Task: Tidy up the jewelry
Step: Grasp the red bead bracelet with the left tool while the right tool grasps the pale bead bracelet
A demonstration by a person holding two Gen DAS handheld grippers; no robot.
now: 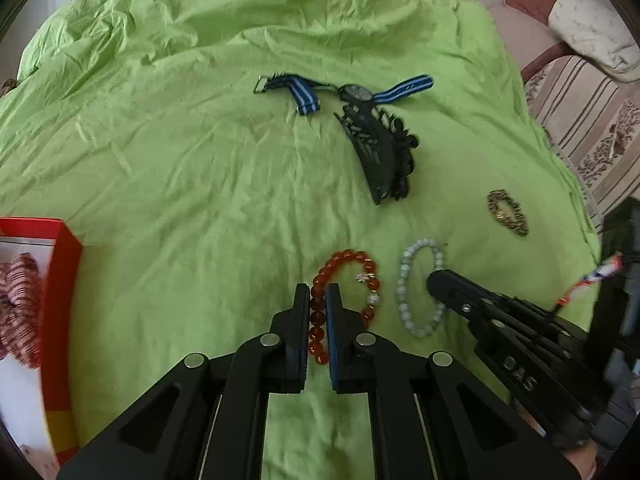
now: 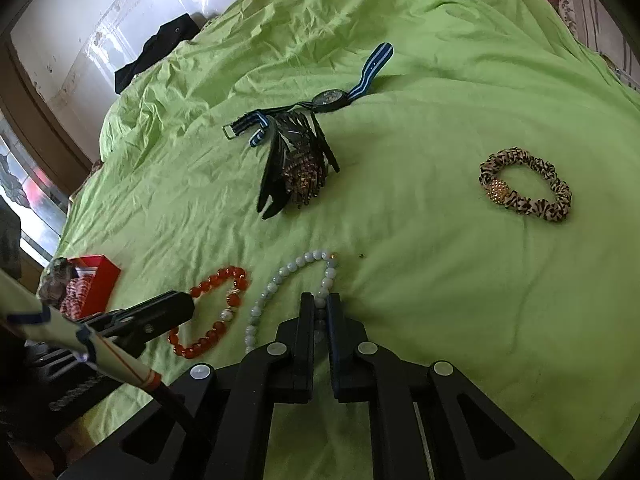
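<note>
On the green bedsheet (image 1: 180, 160) lies a red bead bracelet (image 1: 344, 258). My left gripper (image 1: 317, 298) is shut on its left side, with beads showing between the fingers. Beside it lies a pale green bead bracelet (image 1: 403, 280). My right gripper (image 2: 320, 303) is shut on its right strand, seen up close in the right wrist view. The same pale bracelet (image 2: 280, 276) and red bracelet (image 2: 192, 350) lie side by side there. Each gripper shows in the other's view: the right gripper (image 1: 434, 282) and the left gripper (image 2: 186, 306).
A blue-striped watch (image 1: 354, 92), a black hair claw (image 1: 384, 152) and a leopard-print scrunchie (image 2: 524, 204) lie farther out on the sheet. A red box (image 1: 64, 280) with striped items inside stands at the left. A dark garment (image 2: 156, 52) lies at the far edge.
</note>
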